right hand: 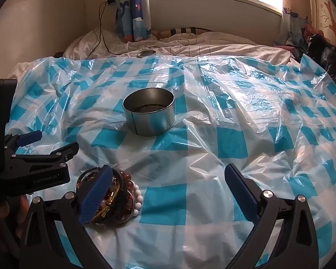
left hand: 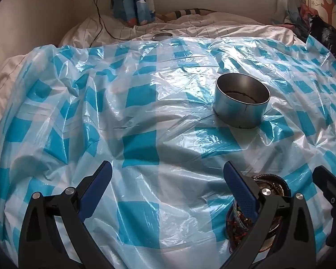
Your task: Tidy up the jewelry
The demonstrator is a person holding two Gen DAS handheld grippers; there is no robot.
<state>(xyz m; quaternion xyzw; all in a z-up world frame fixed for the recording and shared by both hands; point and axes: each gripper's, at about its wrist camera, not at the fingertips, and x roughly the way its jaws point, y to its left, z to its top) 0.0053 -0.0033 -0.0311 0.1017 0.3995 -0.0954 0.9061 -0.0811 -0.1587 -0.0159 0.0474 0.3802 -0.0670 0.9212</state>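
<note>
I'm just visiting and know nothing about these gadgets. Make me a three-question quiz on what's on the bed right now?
1. True or false: the round metal tin has its lid on.
2. Where does the pile of bracelets lie relative to the tin: nearer the cameras or farther away?
3. Multiple choice: the left gripper and right gripper are A) both open and holding nothing, B) both clamped on bracelets, C) one open, one shut.

Key
1. False: the tin is open; a round lid lies at the far edge of the checked plastic sheet.
2. Nearer the cameras.
3. A.
</note>
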